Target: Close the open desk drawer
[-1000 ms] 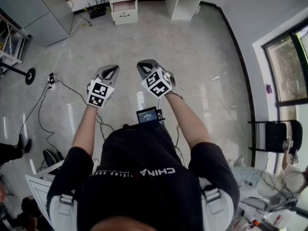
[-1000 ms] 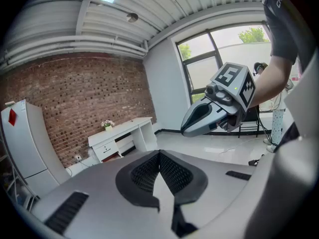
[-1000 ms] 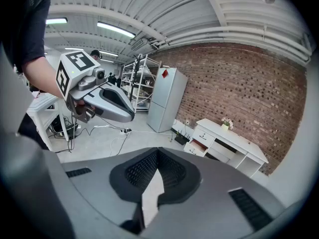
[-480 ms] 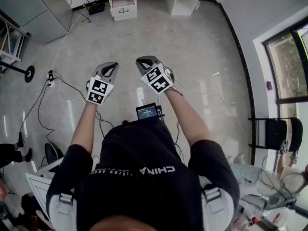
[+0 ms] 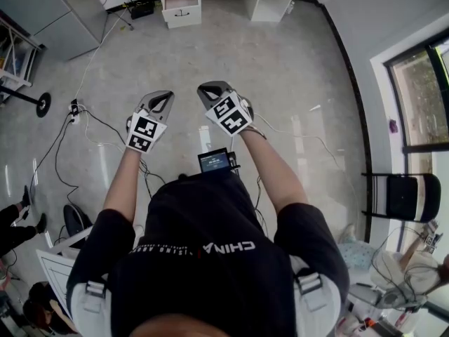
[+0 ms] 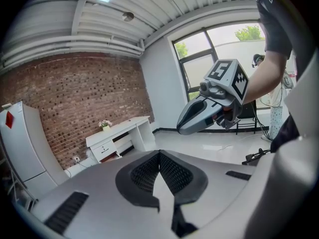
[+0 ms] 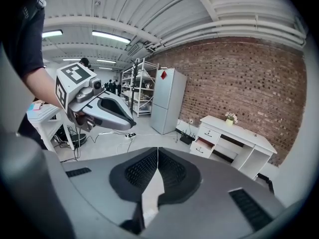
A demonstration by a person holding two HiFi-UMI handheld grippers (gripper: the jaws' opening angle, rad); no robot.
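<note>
Drawer [image 5: 180, 1] has drifted up-frame, still open; left tool [image 5: 163, 98] and right tool [image 5: 208, 90] closed, empty.

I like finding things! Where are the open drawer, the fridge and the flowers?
open drawer [image 7: 205, 143]: right gripper view, its open inside.
fridge [image 7: 167, 101]: right gripper view, door.
flowers [image 7: 230, 116]: right gripper view, blossoms.

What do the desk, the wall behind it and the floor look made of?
Desk: white painted or laminated board, smooth matte faces. Wall: bare red-brown brick, mortar lines visible. Floor: likely polished concrete or tile, grey, glossy with window reflections.
</note>
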